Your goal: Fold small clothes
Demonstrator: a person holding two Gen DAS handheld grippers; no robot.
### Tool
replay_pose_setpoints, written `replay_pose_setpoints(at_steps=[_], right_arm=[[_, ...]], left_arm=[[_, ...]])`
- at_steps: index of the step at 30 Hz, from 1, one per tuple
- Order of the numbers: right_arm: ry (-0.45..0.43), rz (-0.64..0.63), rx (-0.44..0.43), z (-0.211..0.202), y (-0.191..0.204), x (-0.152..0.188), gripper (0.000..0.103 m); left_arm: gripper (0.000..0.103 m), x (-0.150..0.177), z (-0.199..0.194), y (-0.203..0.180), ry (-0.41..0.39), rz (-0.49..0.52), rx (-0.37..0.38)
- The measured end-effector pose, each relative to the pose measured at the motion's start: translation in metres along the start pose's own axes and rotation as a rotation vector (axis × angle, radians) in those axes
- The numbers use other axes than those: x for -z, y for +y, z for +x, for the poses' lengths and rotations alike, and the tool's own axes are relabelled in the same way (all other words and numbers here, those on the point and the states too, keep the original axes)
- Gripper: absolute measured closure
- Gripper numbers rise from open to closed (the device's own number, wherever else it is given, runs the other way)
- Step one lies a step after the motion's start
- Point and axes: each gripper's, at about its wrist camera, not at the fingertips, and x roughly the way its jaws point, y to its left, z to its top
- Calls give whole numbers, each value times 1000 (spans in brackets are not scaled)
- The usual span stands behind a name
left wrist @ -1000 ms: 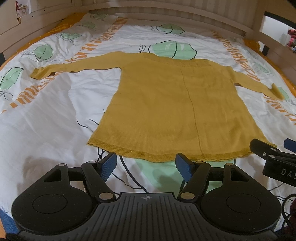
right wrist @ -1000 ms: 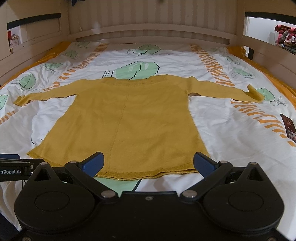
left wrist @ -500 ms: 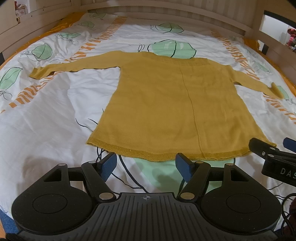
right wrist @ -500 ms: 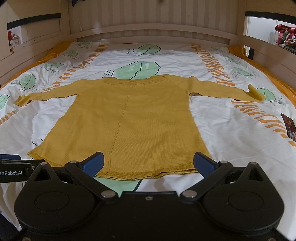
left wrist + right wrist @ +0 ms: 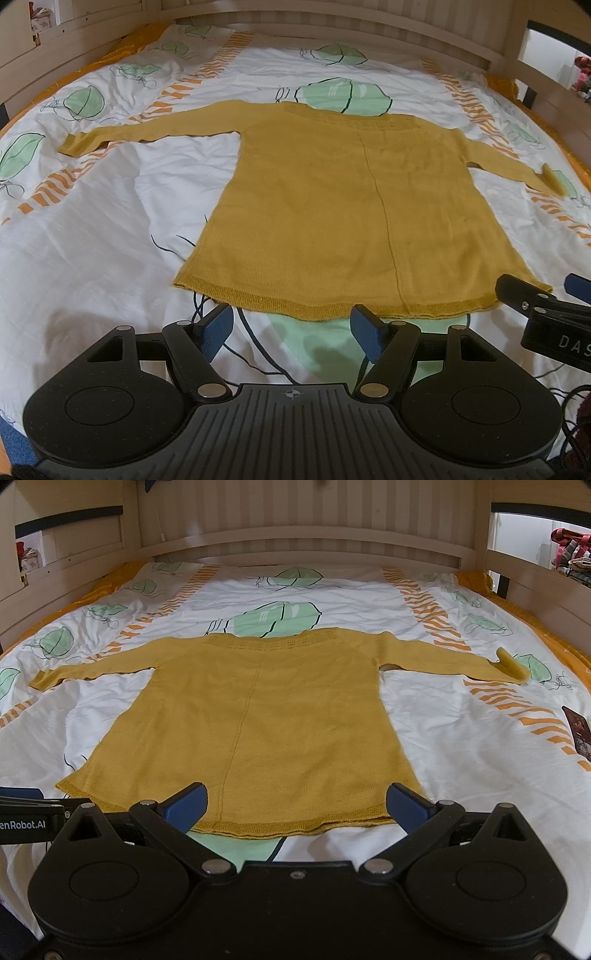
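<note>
A mustard-yellow knit sweater [image 5: 354,206] lies flat on the bed, hem toward me, both sleeves spread out sideways; it also shows in the right wrist view [image 5: 266,723]. The right sleeve's cuff [image 5: 511,666] is turned up. My left gripper [image 5: 291,326] is open and empty, just short of the hem's left half. My right gripper [image 5: 297,805] is open wide and empty, over the hem's right half; its fingers show at the right edge of the left wrist view [image 5: 524,295].
The bed has a white cover [image 5: 92,236] with green leaves and orange stripes. Wooden rails [image 5: 306,542] stand around the back and sides. A dark flat card-like object [image 5: 578,731] lies on the cover at the far right.
Both grippers have crept slightly forward toward the hem. The sweater has not moved.
</note>
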Motion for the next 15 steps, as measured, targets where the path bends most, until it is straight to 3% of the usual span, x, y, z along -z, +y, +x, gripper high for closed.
replay_pose_setpoints(at_steps=[15], right_arm=[[5, 0, -3, -1, 13, 7, 1]], left_arm=[[34, 3, 3, -1, 8, 0, 0]])
